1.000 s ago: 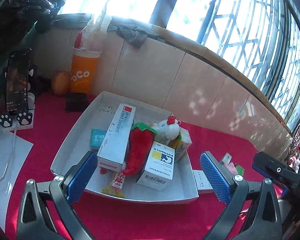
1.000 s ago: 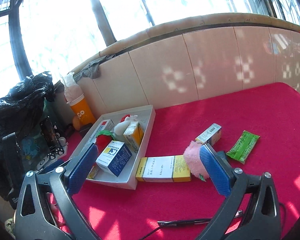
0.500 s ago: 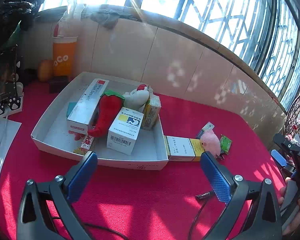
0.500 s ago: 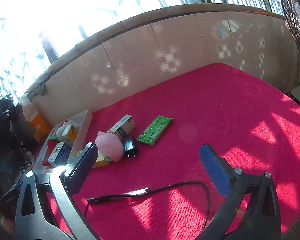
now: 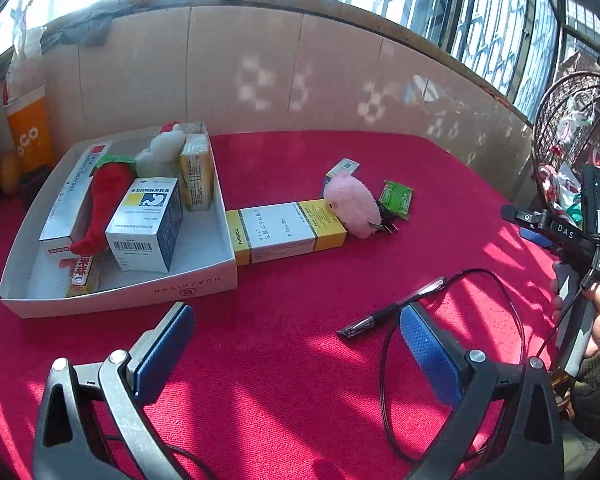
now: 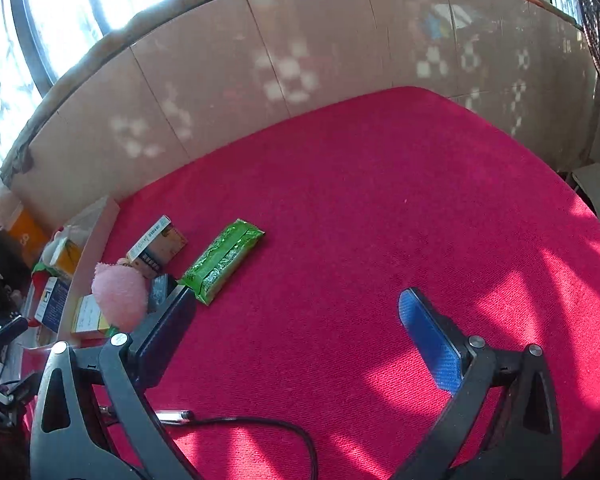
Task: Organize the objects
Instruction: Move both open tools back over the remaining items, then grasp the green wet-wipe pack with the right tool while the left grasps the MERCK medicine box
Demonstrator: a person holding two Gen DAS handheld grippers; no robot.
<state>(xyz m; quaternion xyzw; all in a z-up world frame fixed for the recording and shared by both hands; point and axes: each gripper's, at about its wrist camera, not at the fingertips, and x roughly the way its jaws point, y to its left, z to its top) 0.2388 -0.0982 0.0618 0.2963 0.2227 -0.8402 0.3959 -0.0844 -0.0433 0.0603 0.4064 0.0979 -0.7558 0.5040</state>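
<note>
Red cloth covers the worktop (image 5: 284, 360). Several boxes and toys already sit in the white tray (image 5: 148, 292); beside it remain a yellow box (image 5: 288, 230), pink plush (image 5: 352, 204), green packet (image 6: 222, 260) and pen (image 5: 392, 308). Both the left tool (image 5: 296, 344) and right tool (image 6: 298, 334) gape apart, empty.

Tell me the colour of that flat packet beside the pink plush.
Green packet, clearest in the right wrist view.

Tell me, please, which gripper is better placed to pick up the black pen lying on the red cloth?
Probably left: the left gripper is open, with the black pen just ahead of its fingertips.
</note>
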